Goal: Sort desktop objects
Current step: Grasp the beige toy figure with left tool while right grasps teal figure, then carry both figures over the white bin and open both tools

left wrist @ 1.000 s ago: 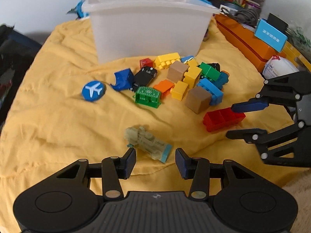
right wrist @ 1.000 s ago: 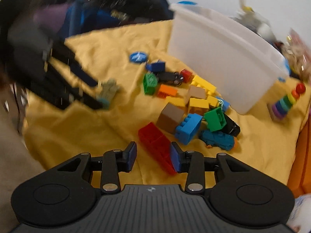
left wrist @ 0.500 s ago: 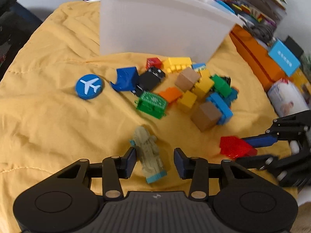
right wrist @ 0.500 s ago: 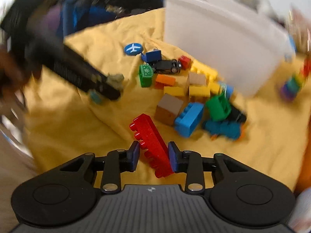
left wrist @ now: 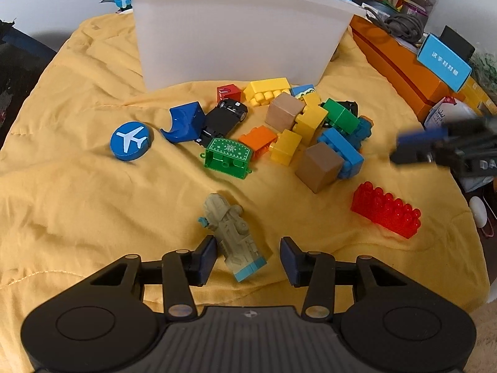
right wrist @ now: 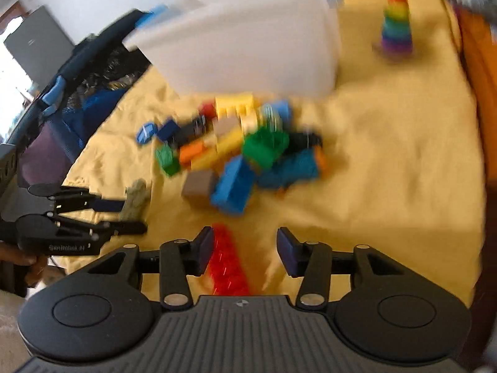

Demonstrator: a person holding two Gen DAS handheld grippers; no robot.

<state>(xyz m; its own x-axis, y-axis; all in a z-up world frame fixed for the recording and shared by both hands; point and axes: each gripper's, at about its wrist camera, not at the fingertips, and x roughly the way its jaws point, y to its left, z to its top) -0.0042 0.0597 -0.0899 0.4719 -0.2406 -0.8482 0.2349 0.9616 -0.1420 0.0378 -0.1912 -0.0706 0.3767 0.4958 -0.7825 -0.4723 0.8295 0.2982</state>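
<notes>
Chinese characters (left wrist: 444, 64) mark the blue card beside the white bin (left wrist: 236, 37).

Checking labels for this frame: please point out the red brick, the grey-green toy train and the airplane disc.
red brick (left wrist: 386, 214), left wrist view, front face.
grey-green toy train (left wrist: 231, 233), left wrist view, middle of body.
airplane disc (left wrist: 131, 140), left wrist view, white plane symbol on top.

Right gripper (right wrist: 245, 250) low over yellow cloth (right wrist: 388, 168), jaws opening, red brick (right wrist: 228, 264) lying loose between them. Blurred block pile (right wrist: 242, 158) ahead, white bin (right wrist: 248, 46) behind. Left gripper (right wrist: 130, 214) at left around grey-green toy (right wrist: 135, 197)
</notes>
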